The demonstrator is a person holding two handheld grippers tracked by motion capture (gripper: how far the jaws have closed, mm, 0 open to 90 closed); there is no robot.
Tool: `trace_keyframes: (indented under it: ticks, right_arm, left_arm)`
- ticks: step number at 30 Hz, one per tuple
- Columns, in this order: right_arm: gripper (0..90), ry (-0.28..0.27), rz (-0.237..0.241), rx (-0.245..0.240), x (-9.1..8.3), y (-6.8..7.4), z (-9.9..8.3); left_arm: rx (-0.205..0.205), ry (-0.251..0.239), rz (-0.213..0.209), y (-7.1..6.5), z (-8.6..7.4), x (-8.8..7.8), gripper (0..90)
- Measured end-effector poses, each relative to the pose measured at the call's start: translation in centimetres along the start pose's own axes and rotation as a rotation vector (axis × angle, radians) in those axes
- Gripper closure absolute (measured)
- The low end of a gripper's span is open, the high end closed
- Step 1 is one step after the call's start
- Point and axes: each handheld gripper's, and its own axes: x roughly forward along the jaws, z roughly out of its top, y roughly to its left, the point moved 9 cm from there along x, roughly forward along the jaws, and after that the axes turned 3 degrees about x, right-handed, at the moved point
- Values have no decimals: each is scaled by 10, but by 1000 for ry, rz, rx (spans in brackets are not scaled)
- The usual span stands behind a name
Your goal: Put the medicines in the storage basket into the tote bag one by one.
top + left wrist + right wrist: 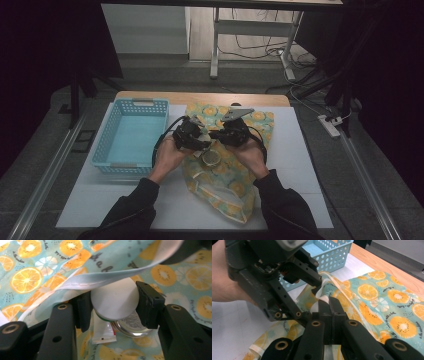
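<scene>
So this looks like unloading a fruit-print cloth bag [227,165] into the blue basket [131,135], and I'd say it's early going: the basket looks empty.

Nearest the person, the bag's open mouth sits on the white table mat [300,165]. The right gripper [329,312] has its jaws clenched tight on the bag's white-lined hem [322,298], lifting it so the opening stays wide. The left gripper [113,305] is reaching inside, jaws about half open and clamped on the white cap of a small container [114,300]. A little tube [103,332] and a round metal lid or tin [130,326] lie just under it, so those likely still need pulling out. The basket waits off to the left of the bag.
</scene>
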Motion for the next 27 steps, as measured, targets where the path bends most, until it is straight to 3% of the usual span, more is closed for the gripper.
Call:
trace_keyframes:
  ticks: [8, 10, 21, 27]
  right_arm:
    - [900, 4, -5, 1, 2, 0, -1]
    - [900, 3, -7, 1, 2, -1, -1]
    - [900, -5, -4, 0, 0, 0, 0]
    - [900, -4, -2, 1, -1, 0, 1]
  left_arm:
    - [-3, -9, 13, 5, 3, 12, 490]
    - [-10, -28, 11, 5, 5, 11, 428]
    - [-31, -61, -33, -1, 1, -9, 295]
    - [-33, -74, -78, -8, -5, -20, 225]
